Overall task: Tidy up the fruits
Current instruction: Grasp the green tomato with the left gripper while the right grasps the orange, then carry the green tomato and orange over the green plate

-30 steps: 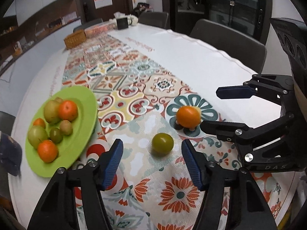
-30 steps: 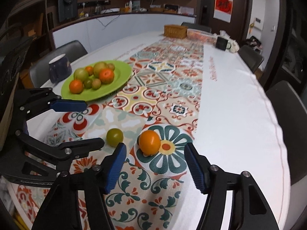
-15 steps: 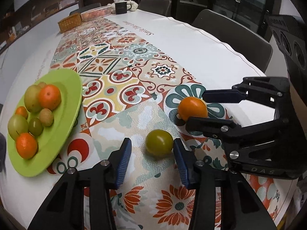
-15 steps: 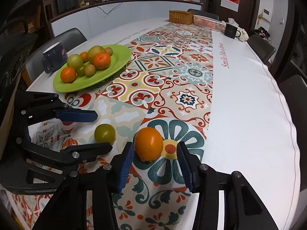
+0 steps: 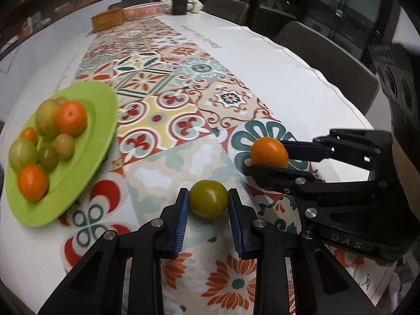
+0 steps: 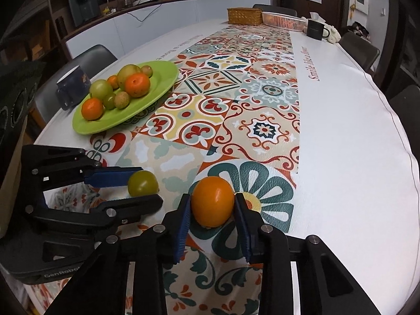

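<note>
Now my left gripper [image 5: 208, 201] jaws pinch the green fruit [image 5: 208, 201]; my right gripper [image 6: 212, 204] jaws pinch the orange [image 6: 212, 201] on the tabletop [image 6: 341, 131]

Glossy orange fruit [image 6: 212, 201], woven wicker basket [image 6: 244, 16], textured tablecloth [image 6: 341, 136].

Two loose fruits lie on the tablecloth [image 6: 341, 120] at the near end of the table. The tomato [image 6: 143, 183] lies left of the orange [image 6: 212, 200], slightly farther, not touching it. The left gripper [image 5: 208, 206] brackets the tomato; the right gripper [image 6: 212, 210] brackets the orange. The plate [image 6: 160, 78] lies farther left, with fruit piled on it. A mug [image 6: 71, 89] stands left of the plate. A basket [image 6: 244, 16] stands at the far end.
</note>
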### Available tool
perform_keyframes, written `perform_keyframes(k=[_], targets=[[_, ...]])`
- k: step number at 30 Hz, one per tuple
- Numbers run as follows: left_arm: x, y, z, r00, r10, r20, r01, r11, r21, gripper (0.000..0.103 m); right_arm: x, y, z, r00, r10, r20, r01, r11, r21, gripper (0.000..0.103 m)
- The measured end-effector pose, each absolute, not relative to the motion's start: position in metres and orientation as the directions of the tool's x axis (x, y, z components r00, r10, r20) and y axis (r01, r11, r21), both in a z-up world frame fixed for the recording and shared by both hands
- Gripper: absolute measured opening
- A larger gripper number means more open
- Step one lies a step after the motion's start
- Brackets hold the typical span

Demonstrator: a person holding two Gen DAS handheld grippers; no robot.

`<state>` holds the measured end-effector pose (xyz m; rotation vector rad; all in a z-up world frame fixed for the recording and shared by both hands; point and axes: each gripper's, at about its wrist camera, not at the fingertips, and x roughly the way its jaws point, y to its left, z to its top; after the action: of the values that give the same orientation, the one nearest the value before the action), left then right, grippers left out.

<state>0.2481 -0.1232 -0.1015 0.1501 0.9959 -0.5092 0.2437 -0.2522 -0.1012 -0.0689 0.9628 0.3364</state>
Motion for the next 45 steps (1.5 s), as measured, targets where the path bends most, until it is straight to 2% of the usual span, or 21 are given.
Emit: perform_keyframes(k=[22,45], targets=[[0.185,-0.031,-0.039,0.635,-0.187,-0.75,0.24,0.97,-0.039,0.03,0.195,-0.198,-0.031,0.65,0.338,-0.681,-0.36,0.926,0.116,0.034],[0.19,0.016,0.017,0.762,-0.126,-0.635,0.168,0.986,0.006,0.03,0.21,-0.153,0.023,0.726,0.379,-0.574,-0.401,0.911,0.094,0.034]])
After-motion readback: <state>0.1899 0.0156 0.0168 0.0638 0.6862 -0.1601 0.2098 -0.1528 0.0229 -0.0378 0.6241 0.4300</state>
